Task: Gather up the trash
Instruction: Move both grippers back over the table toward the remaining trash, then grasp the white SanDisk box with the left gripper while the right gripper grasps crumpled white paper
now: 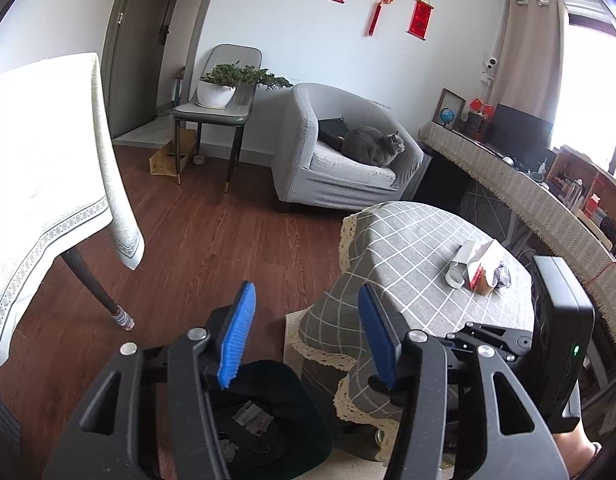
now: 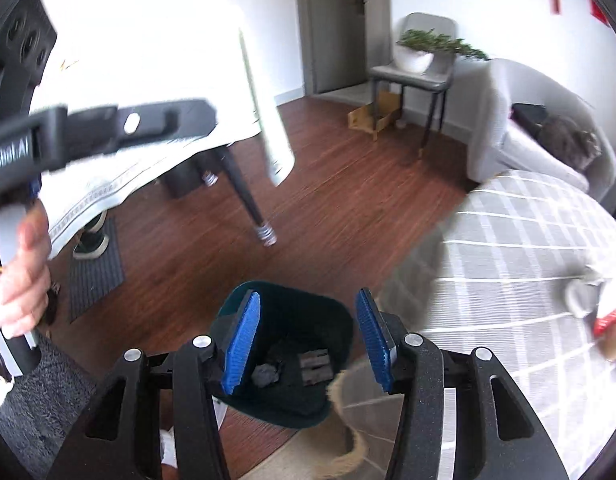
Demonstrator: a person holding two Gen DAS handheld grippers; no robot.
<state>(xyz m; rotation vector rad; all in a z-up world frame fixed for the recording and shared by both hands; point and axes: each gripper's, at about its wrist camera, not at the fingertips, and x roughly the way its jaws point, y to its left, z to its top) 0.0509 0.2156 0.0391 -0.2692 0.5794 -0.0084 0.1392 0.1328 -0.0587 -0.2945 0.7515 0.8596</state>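
Note:
A dark teal trash bin (image 2: 284, 400) stands on the wood floor beside the low table; it holds a crumpled grey wad (image 2: 266, 374) and a dark ridged piece (image 2: 314, 364). My right gripper (image 2: 308, 336) is open and empty just above the bin's mouth. My left gripper (image 1: 306, 334) is open and empty, above the same bin (image 1: 268, 424) and the table's near corner. On the checked tablecloth lie a white carton (image 1: 474, 254), a red and brown paper cup (image 1: 482, 280), a crumpled wrapper (image 1: 502, 274) and a white lid (image 1: 454, 274).
The low table with the grey checked cloth (image 1: 408, 248) fills the right side. A tall table with a white cloth (image 1: 40, 168) and dark legs (image 2: 246, 196) stands on the left. A grey armchair (image 1: 308, 168) with a cat (image 1: 372, 146) is behind.

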